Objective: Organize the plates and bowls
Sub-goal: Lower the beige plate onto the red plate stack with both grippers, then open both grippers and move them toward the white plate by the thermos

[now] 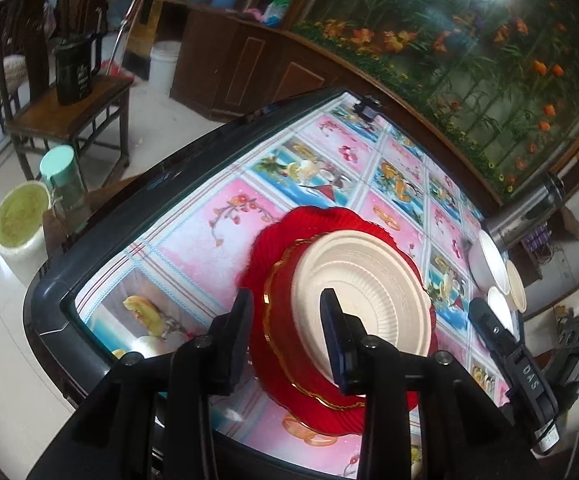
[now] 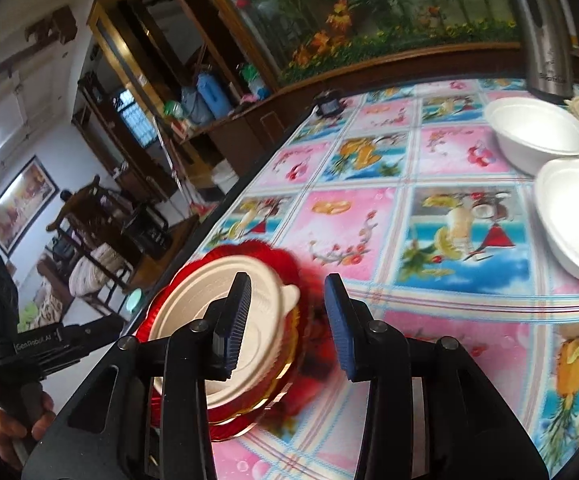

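- Left wrist view: the left hand-held gripper [image 1: 287, 330] is seen released over the white plate [image 1: 363, 296], which is stacked on red plates [image 1: 289, 240] on the surface [image 1: 217, 216]; stacking is judged done.
- Right wrist view: the right hand-held gripper [image 2: 287, 314] is likewise released and empty; the white bowls [image 2: 537, 136] are judged next to be nested.

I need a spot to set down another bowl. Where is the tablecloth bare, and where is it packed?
Bare: the wide stretch of tablecloth between the plate stack and the white bowls, running back to the far table edge. Also the near-left corner beside the red plates. Crowded: the right end, where bowls cluster against the steel flask.
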Tool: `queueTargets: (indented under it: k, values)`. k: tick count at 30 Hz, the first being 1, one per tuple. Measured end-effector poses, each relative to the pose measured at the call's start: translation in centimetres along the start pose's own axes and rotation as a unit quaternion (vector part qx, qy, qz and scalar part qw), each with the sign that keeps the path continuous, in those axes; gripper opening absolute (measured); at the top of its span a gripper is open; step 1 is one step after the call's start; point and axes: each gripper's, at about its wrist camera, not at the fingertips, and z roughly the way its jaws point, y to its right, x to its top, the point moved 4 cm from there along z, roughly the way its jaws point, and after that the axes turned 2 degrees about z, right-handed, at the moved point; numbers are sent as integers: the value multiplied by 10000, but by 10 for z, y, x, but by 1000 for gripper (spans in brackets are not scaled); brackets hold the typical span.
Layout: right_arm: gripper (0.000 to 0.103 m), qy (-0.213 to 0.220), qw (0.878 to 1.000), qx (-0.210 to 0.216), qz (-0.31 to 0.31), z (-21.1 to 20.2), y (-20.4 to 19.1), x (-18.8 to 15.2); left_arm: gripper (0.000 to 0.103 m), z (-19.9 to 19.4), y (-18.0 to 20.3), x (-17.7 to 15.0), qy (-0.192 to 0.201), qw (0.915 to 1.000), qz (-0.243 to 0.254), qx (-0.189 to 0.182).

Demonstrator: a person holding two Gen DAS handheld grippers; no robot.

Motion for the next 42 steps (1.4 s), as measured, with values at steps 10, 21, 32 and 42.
queueTargets:
  k: [10,21,32,42]
  values:
    - [38,213,9984,-165,490,-20,52,-4,57,3,41,-11,-53,9984,560,29]
    - [38,417,9950,-3,907,-38,83,-3,69,2,93,-27,65,9910,1328,147]
    - [39,509,9929,151,1061,-47,91,-1,72,6,128,-47,-32,9834,1802,183]
    - [39,527,9920,243,1117,-53,94,-1,73,9,143,-57,-122,9805,1949,223]
